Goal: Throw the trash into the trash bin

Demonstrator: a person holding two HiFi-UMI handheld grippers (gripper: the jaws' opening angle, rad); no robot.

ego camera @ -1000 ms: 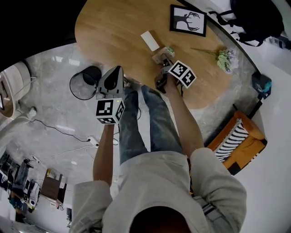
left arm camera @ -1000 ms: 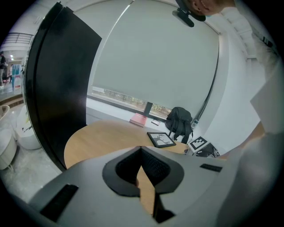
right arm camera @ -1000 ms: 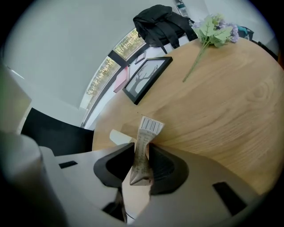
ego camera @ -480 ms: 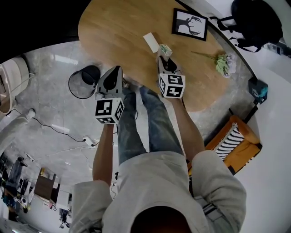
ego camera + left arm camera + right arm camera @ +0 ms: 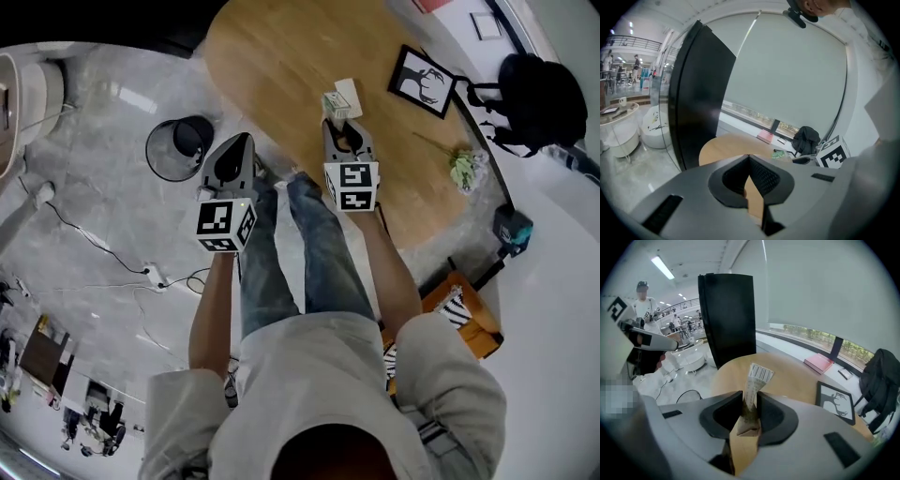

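cardboard carton [image 5: 757, 373] half hidden between right gripper [image 5: 750, 398] fingers [image 5: 772, 416]

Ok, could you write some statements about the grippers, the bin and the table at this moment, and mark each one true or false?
1. The right gripper is closed on a small carton. True.
2. The left gripper also holds a piece of trash. False: its jaws are together with nothing between them.
3. The bin stands on the table. False: it stands on the floor, beside the table.
4. A picture of a deer lies on the table. True.
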